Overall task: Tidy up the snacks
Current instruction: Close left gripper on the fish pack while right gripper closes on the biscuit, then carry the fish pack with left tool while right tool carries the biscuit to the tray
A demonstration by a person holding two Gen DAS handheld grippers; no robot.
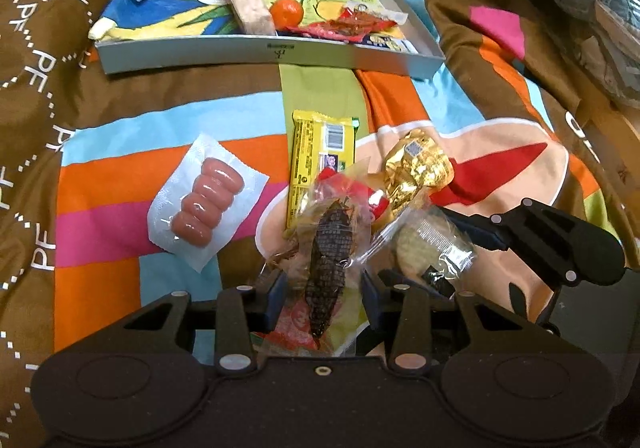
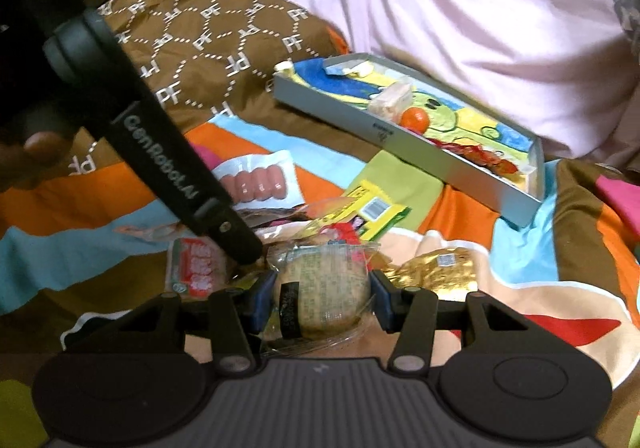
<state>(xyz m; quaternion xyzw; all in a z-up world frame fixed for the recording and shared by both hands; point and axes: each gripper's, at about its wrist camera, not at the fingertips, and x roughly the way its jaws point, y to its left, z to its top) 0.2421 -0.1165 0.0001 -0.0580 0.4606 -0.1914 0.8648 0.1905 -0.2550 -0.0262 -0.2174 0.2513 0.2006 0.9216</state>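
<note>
Left hand-held gripper (image 1: pixel 323 294) pinches a clear packet with a dark snack (image 1: pixel 328 268) between its pads; right hand-held gripper (image 2: pixel 323 298) clamps a wrapped round biscuit (image 2: pixel 324 298).

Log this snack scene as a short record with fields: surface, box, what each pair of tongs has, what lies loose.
surface: patterned bedspread
box: shallow grey box, holding a tangerine, a wrapped bar and red packets
left tongs: closing around a clear packet with a dark snack
right tongs: around a clear-wrapped round biscuit
loose: sausage pack, yellow packet, gold foil packet
</note>
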